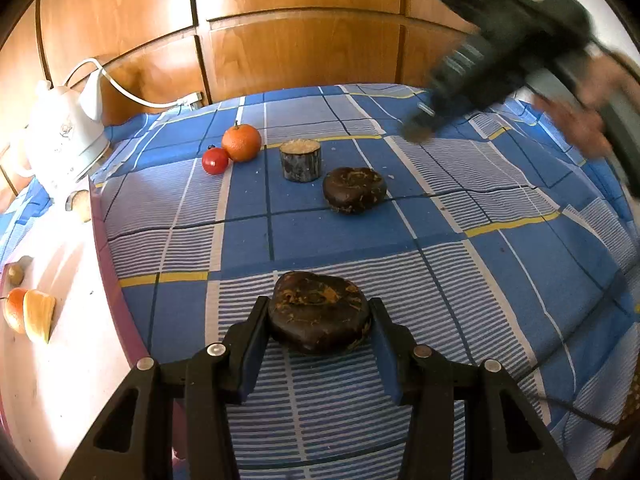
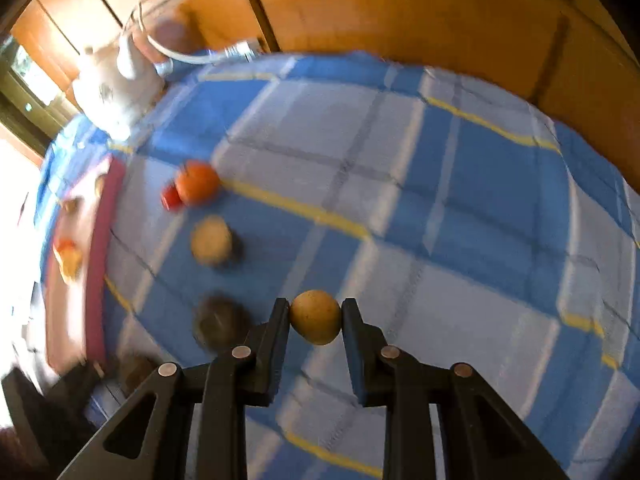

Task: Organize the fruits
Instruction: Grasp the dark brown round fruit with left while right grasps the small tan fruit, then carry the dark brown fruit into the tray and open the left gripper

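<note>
While the left gripper (image 1: 318, 312) reaches low over the checked blue cloth (image 1: 460, 280), its jaws stand on either side of a dark brown heart-shaped fruit (image 1: 318, 314), touching its flanks; the fruit appears to rest on the cloth. To the left lies a white tray with a pink rim (image 1: 116, 280), bearing an orange-and-yellow fruit piece (image 1: 30, 314) and a small brownish item (image 1: 16, 274). Farther on, a second dark brown fruit (image 1: 354, 189) lies on the cloth, well apart from the first. Just behind it stands a short dark cylinder with a pale top (image 1: 301, 160). Left of the cylinder an orange (image 1: 241, 142) and a smaller red fruit (image 1: 215, 161) touch one another. A white kettle (image 1: 64, 132) with a white cord stands at the far left edge, before wooden cabinet doors (image 1: 300, 40). At upper right the right gripper (image 1: 418, 130) appears blurred, held above the cloth.

In the right wrist view, the right gripper (image 2: 315, 316) is clamped on a small yellow-brown round fruit (image 2: 315, 316), held clear above the cloth (image 2: 500, 200). Beyond it, blurred, lie a dark fruit (image 2: 218, 322), the pale-topped cylinder (image 2: 212, 242), the orange (image 2: 197, 182) and the red fruit (image 2: 171, 197).
</note>
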`<state>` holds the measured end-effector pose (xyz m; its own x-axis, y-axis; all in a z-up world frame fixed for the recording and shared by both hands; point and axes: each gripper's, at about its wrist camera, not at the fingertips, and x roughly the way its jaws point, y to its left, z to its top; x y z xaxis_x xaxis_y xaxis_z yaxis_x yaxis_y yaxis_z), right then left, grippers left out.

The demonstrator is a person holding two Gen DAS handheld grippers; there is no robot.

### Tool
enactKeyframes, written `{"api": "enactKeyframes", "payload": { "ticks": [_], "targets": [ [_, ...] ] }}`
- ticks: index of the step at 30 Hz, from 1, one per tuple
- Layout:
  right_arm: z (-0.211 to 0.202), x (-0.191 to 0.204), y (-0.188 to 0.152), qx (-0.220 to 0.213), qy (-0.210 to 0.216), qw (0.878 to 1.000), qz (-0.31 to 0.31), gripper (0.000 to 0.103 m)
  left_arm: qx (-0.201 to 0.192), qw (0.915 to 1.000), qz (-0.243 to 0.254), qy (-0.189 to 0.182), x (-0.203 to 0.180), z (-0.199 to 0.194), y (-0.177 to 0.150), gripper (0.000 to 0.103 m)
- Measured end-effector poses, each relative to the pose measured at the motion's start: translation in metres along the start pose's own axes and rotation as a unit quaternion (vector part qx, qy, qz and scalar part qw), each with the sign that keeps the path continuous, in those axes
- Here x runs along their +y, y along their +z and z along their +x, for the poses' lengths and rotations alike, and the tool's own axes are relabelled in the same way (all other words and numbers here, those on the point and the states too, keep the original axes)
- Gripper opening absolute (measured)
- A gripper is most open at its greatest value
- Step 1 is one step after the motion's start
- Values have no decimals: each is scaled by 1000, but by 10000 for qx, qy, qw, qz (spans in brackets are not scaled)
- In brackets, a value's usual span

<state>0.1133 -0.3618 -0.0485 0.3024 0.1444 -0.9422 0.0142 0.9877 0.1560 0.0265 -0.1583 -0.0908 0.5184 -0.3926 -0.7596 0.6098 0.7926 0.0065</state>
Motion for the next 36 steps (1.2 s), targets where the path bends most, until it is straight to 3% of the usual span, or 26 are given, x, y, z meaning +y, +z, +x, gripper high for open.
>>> {"api": "enactKeyframes", "payload": {
  "ticks": [5,11,19,25,36],
  "targets": [
    [15,-5,-28,153,-259,9995,-12,27,131,9997,-194,-114,4,-2,5,48],
    [16,-16,-34,-36,-11,9997,231,27,-42,9991,-424,-90,10,-27,11,48],
    [17,-13,-37,-96,-142,9998,113,27,-242,9944,-1000,223,37,-67,20,48],
    [21,-9,-37,-104,-185,9997,101,27,-396,9911,-1167,509,49,-88,16,48],
    [24,-4,-36,-119,-341,9993,-122,27,-420,9840,-1512,849,72,-103,8,48]
  ]
}}
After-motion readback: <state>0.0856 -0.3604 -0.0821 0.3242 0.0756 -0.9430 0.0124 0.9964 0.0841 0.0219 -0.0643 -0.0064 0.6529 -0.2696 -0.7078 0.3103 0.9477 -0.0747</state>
